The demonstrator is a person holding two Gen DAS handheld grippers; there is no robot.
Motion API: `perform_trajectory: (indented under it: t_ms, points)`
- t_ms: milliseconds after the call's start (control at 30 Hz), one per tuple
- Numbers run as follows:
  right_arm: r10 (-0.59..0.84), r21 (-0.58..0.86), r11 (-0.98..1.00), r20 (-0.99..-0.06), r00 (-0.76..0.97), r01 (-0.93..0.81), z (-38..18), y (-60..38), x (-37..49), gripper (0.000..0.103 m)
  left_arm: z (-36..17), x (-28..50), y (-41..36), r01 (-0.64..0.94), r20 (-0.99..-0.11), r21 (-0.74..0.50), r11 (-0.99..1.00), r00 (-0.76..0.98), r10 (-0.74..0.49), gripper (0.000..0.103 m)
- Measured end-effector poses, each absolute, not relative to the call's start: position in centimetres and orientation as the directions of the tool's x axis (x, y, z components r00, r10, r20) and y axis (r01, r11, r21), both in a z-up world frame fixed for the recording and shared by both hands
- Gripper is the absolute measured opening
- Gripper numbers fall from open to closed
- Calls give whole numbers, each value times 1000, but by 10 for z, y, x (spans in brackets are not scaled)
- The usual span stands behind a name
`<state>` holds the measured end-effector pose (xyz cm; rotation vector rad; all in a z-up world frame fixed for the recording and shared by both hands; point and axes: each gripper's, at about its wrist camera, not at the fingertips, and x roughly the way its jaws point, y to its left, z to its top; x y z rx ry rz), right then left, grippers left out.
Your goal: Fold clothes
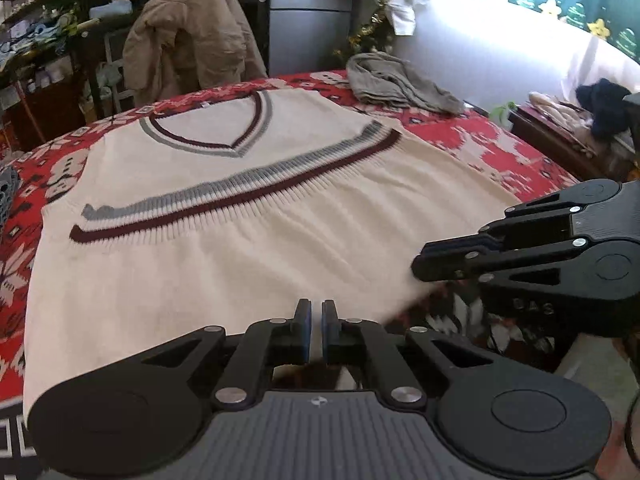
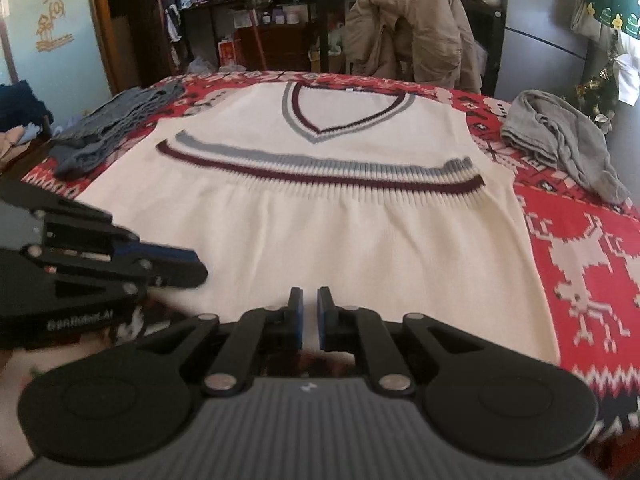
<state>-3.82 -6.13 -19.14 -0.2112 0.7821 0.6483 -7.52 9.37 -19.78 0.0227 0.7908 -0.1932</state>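
Left gripper [image 1: 316,330] at the near hem of the vest [image 1: 224,248], fingers drawn to a narrow slit; whether any cloth lies between them cannot be told. Right gripper [image 2: 309,318] likewise at the near hem, fingers narrowly apart, with the same doubt about cloth. Each gripper also appears from the side in the other's view, low over the near edge of the vest and just beside its partner.

Vest: cream knit, sleeveless, V-neck trimmed in maroon and grey, spread on the table [image 2: 580,240] under a red patterned cloth. Its striped bottom band lies across the middle of the garment, below the neckline, so the lower part is doubled over the chest.

Grey garment [image 2: 560,140], crumpled, on the far right of the table, apart from the vest. Blue-grey knit [image 2: 116,128] on the far left. Tan jacket [image 2: 408,28] draped over a chair beyond the table.
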Motion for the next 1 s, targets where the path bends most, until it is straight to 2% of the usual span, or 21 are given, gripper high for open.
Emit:
perform_trajectory:
  t_ms: [100,233,467,767,1000]
  points:
    - [467,66,786,-714,521,-614,-188,-72,-49,8,-194,-83,94,180,-706,-47,982,690,-160,4]
    - [474,91,820,-663,579,-566,-177,-90,-44,8,-189,-76,91,173,-689,-39,984,709,-151,4]
    - [340,-14,880,-679,650,-475,-192,-109,-12,8,-193,-50,74,171,-700,-25,985,700,-140,4]
    - [329,18,898,-689,645,-439,-189,-154,-32,9,-197,-56,69,182,-705,-38,983,692,-156,5]
    - [365,40,896,-633,683,-442,-177,-125,4,9,-198,-51,77,155,-708,-101,983,683,-181,8]
